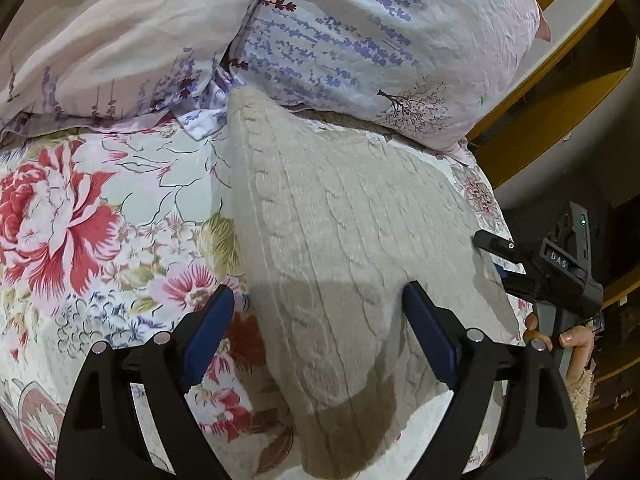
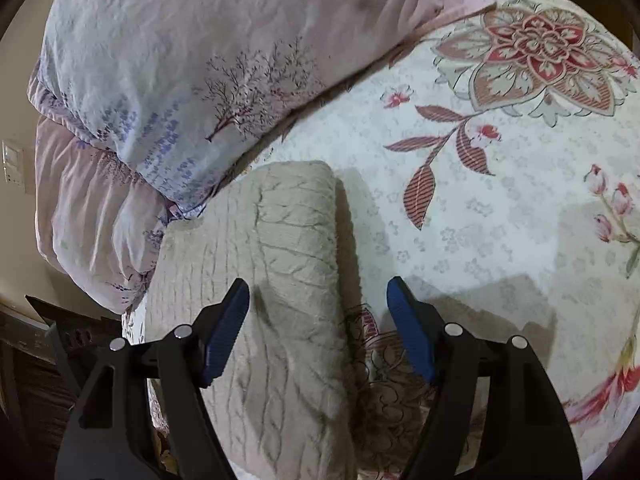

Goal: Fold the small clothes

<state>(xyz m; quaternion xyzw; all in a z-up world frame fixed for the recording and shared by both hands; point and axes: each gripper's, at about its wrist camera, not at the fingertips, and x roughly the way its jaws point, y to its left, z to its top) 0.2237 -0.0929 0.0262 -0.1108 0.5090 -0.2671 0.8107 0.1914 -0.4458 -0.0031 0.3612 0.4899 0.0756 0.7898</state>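
A beige cable-knit garment (image 1: 340,240) lies on the floral bedsheet, folded into a long band; it also shows in the right wrist view (image 2: 280,280). My left gripper (image 1: 318,300) is open and empty, hovering over the garment's near end, its fingers straddling the cloth. My right gripper (image 2: 318,292) is open and empty above the garment's right edge. The right gripper also shows in the left wrist view (image 1: 516,256) at the garment's right side, held by a hand.
A floral bedsheet (image 1: 80,220) covers the bed, also in the right wrist view (image 2: 500,220). Pillows with a lavender print (image 1: 380,40) (image 2: 180,80) lie against the garment's far end. Wooden furniture (image 1: 560,92) stands beyond the bed's right edge.
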